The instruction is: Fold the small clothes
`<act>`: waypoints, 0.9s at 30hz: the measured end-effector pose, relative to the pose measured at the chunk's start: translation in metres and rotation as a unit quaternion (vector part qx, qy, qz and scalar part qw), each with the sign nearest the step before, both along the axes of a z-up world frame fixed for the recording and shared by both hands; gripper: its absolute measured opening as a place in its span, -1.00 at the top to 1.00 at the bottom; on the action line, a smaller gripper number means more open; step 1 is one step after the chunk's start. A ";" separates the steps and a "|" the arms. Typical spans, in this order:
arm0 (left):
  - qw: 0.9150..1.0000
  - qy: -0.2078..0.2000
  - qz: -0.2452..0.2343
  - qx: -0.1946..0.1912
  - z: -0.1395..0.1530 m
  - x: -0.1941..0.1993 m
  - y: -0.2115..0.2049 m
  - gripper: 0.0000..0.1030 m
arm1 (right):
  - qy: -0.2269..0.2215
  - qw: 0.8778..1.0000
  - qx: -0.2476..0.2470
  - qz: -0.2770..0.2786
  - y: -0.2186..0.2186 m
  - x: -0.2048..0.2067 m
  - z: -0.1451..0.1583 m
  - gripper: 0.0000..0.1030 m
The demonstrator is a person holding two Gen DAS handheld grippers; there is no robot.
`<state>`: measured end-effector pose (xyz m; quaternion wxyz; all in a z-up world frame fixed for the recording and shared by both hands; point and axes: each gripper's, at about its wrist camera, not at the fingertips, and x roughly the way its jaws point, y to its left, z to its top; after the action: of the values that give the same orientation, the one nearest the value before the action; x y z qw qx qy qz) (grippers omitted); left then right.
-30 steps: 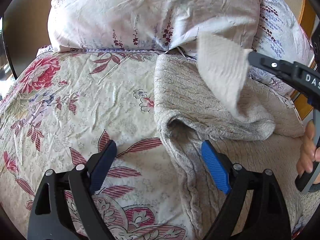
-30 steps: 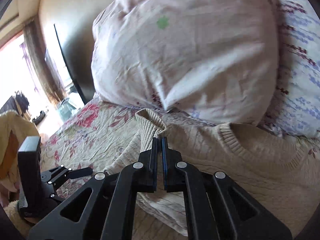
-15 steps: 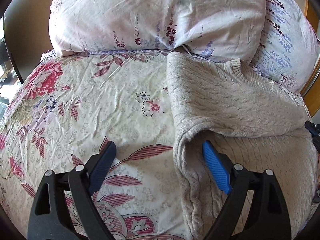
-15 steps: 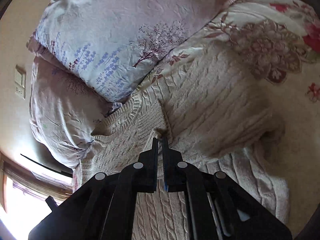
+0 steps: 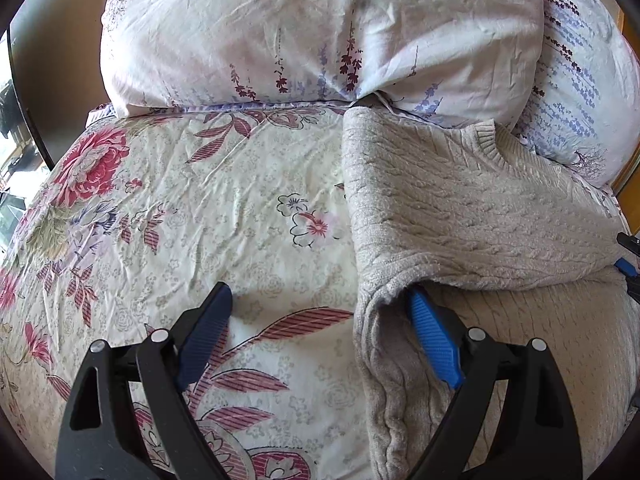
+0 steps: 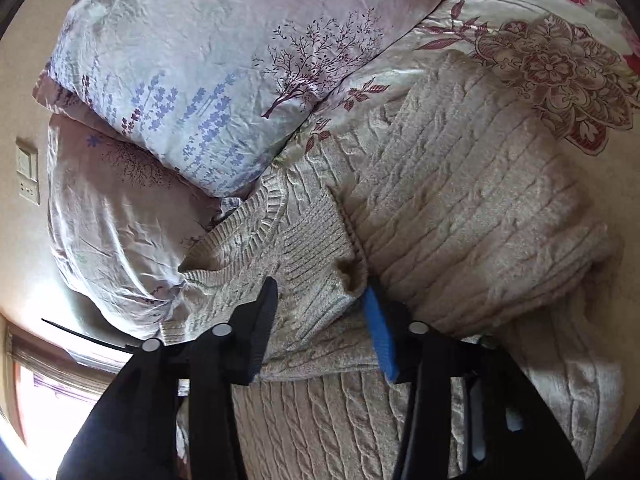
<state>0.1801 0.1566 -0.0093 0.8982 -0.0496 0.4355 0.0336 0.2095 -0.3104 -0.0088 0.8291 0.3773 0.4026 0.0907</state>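
A: Here we are at the bed, and the beige cable-knit sweater [image 5: 460,216] lies on the flowered bedspread [image 5: 200,200], its neckline up against the pillows [image 5: 320,28].

B: One side is folded across the body, which makes sense to me: you narrow the thing first, then fold it shorter.

A: And the sleeve cuff [image 6: 316,256] lies on top of the chest, just below the ribbed collar [image 6: 272,208]. That reads as a sleeve laid inward so nothing sticks out past the folded edge.

B: Now the right gripper [image 6: 320,312]. What are those jaws doing?

A: They have just been opening. The cuff sits between them, but there is a gap on either side of it, so I call that let go, with the cuff dropped where it belongs.

B: And the left gripper [image 5: 320,320]?

A: Spread wide, holding nothing. One blue pad [image 5: 432,340] is tucked in at the fold of the sweater, touching the knit. The other pad [image 5: 208,328] hangs over bare bedspread.

B: So it pins that fold from inside?

A: My guess is it keeps the crease from sliding while the other hand works.
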 end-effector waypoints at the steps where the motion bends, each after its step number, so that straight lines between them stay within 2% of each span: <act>1: 1.000 0.000 -0.001 0.003 0.000 0.001 -0.001 -0.70 | -0.003 1.000 -0.010 0.012 0.004 0.004 0.000 0.86; 4: 1.000 0.001 -0.002 0.006 0.000 0.002 -0.002 -0.70 | -0.042 0.999 -0.013 0.003 0.001 0.001 0.011 0.86; 6: 1.000 0.002 -0.001 0.006 0.000 0.002 -0.003 -0.70 | -0.077 0.997 -0.015 -0.018 -0.010 -0.010 0.028 0.86; 8: 1.000 0.003 -0.005 0.009 0.000 0.003 -0.004 -0.70 | -0.092 0.994 -0.034 -0.047 -0.022 -0.021 0.037 0.86; 9: 1.000 0.004 -0.006 0.011 0.000 0.004 -0.005 -0.70 | -0.084 0.994 -0.040 -0.054 -0.026 -0.023 0.035 0.86; 12: 1.000 0.005 -0.004 0.013 -0.001 0.006 -0.006 -0.70 | -0.008 0.998 -0.051 -0.039 -0.029 -0.015 0.007 0.86; 13: 1.000 0.005 -0.002 0.012 0.000 0.006 -0.005 -0.70 | 0.006 0.998 -0.043 -0.035 -0.029 -0.015 -0.001 0.85; 14: 1.000 0.005 0.000 0.010 0.000 0.007 -0.005 -0.70 | 0.001 0.999 -0.038 -0.038 -0.030 -0.020 -0.002 0.84; 15: 1.000 0.005 0.001 0.009 0.000 0.006 -0.005 -0.70 | 0.002 0.998 -0.044 -0.039 -0.030 -0.023 0.002 0.80; 17: 1.000 0.006 0.001 0.011 0.000 0.005 -0.004 -0.70 | -0.009 0.997 -0.062 -0.054 -0.030 -0.032 0.013 0.61; 19: 1.000 0.010 -0.002 0.012 0.001 0.003 -0.004 -0.70 | -0.044 0.992 -0.096 -0.072 -0.027 -0.042 0.031 0.51; 22: 1.000 0.008 -0.010 -0.001 0.008 -0.006 -0.001 -0.70 | -0.083 0.986 -0.135 -0.050 -0.018 -0.039 0.048 0.25; 24: 1.000 -0.010 -0.013 -0.011 0.019 -0.016 -0.001 -0.70 | -0.087 0.987 -0.132 -0.021 -0.011 -0.031 0.051 0.20; 27: 0.997 -0.059 -0.033 -0.027 0.042 -0.025 -0.012 -0.70 | -0.091 0.986 -0.137 0.007 0.003 -0.020 0.052 0.14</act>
<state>0.1549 0.1450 0.0323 0.9212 -0.0610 0.3842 -0.0103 0.1892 -0.3078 0.0428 0.9053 0.2473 0.3372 0.0747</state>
